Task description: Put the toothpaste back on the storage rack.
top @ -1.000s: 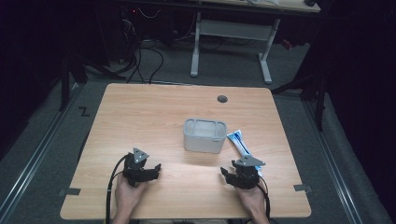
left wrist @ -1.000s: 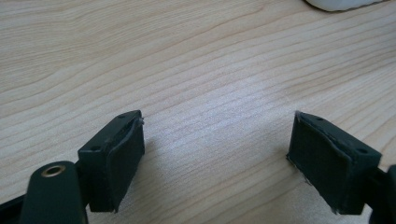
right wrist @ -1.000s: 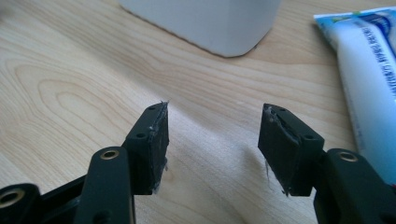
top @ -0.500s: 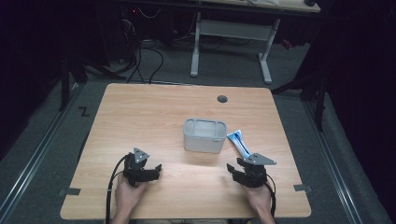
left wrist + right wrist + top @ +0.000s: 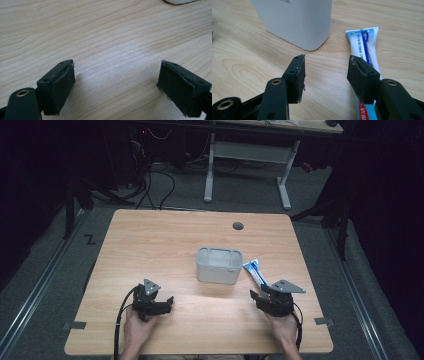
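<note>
Left to right, on a wooden table (image 5: 150,245): the left gripper (image 5: 159,306) rests low on the near-left part, jaws spread wide over bare wood, holding nothing. At centre stands a pale grey, round-cornered container (image 5: 219,265). Just right of it lies a toothpaste tube (image 5: 364,47), white with blue print and a red end, flat on the wood. The right gripper (image 5: 261,298) hovers near the tube's near end; its jaws, having just been closing, stand partly open and apparently empty, one pad overlapping the tube.

White-blue toothpaste tube (image 5: 365,47) flat on table, just beside grey bin (image 5: 219,265).
</note>
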{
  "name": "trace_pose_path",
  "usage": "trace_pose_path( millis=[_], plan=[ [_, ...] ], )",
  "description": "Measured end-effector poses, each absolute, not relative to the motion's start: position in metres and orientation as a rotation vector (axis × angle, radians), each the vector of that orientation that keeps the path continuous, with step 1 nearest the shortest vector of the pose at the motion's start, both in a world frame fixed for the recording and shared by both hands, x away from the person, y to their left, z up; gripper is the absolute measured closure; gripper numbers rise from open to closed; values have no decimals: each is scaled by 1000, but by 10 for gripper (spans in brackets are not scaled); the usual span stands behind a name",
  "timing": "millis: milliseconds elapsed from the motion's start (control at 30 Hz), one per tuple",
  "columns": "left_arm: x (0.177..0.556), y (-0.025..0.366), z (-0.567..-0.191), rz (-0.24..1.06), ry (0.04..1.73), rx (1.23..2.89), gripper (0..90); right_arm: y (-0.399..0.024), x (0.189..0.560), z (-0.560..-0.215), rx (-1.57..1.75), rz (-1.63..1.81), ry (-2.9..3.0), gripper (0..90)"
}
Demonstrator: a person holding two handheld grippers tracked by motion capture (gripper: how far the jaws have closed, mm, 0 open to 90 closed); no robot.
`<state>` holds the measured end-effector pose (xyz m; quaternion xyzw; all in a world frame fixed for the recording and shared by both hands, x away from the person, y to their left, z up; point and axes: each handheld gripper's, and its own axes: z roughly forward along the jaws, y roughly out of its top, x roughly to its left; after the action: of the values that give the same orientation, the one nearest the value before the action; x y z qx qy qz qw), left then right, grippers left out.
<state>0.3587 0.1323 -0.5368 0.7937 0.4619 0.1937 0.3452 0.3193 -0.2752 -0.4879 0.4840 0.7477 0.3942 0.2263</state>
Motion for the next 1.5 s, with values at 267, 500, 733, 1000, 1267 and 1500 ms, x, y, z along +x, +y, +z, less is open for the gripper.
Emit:
trace_pose_path(
  millis=[267, 500, 733, 1000, 1267, 1500],
  plan=[
    [358, 132, -537, 505, 1204, 2058, 142, -290, 323, -482, 1381, 1073, 2000, 450],
    [358, 132, -537, 505, 1205, 2058, 142, -298, 330, -478, 1390, 1063, 1996, 438],
    [358, 132, -537, 503, 1204, 2060, 142, -308, 342, -473, 1409, 1050, 1992, 447],
    [358, 132, -537, 505, 1205, 2058, 142, -310, 360, -473, 1436, 1017, 2024, 453],
    [358, 132, -537, 502, 1205, 2055, 148, -303, 378, -478, 1434, 961, 2071, 479],
    [358, 132, -537, 502, 1205, 2055, 149, -296, 393, -479, 1433, 908, 2110, 482]
  ],
)
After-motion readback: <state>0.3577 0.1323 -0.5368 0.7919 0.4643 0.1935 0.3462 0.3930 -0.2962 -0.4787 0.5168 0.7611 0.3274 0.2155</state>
